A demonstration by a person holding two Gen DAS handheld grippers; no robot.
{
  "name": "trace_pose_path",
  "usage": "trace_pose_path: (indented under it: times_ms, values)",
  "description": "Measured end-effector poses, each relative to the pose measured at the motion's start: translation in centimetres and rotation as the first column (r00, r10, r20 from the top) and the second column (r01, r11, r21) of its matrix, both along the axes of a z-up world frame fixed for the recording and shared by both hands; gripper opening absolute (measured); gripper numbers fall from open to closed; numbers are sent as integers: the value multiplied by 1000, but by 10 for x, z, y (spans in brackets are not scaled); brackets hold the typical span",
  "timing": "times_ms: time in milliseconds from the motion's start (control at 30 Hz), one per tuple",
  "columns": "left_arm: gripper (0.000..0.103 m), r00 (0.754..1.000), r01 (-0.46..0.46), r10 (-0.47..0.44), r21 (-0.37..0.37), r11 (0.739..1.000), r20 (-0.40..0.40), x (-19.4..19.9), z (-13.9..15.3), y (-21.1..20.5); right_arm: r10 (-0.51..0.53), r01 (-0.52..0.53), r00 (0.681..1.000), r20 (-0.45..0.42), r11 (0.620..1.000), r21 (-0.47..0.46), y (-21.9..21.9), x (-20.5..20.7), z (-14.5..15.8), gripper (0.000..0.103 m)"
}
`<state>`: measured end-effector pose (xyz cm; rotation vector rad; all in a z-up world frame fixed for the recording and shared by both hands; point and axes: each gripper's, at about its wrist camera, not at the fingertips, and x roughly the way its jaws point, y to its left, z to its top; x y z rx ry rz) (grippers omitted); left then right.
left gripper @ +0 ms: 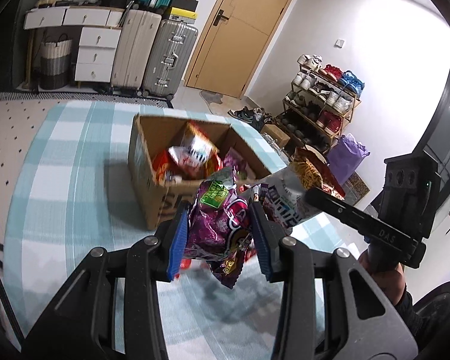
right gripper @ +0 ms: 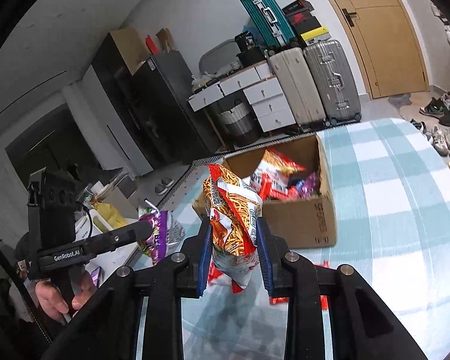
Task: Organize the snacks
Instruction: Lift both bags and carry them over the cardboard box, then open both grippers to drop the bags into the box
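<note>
Currently left gripper (left gripper: 219,234) is clamping a purple snack bag (left gripper: 222,228), right gripper (right gripper: 234,255) is clamping an orange noodle-snack bag (right gripper: 232,213); both are hanging above the checked tablecloth (right gripper: 390,180), near the cardboard box (right gripper: 303,219) holding more snack packs (right gripper: 280,180).

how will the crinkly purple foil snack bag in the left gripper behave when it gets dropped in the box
The crinkly purple foil snack bag looks floppy: it buckles between the left gripper pads and its bottom corner hangs loose. It is probably light, since a pinch holds it up. Its glossy foil may slip, and it should settle limply in the open cardboard box.
</note>
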<state>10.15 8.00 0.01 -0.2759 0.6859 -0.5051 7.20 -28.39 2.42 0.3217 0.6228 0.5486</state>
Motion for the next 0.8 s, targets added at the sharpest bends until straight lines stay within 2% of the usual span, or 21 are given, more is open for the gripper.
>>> trace_pose_path:
  times_ms: [467,800]
  values:
    - [37,999,6,-10,62,998,52,64,51,-26,13,-12,998,60,1000,-17,1,46,48,28]
    - [37,999,13,-16,106,994,31,117,61,-48,1,0,999,41,1000,-28,1,91,51,28]
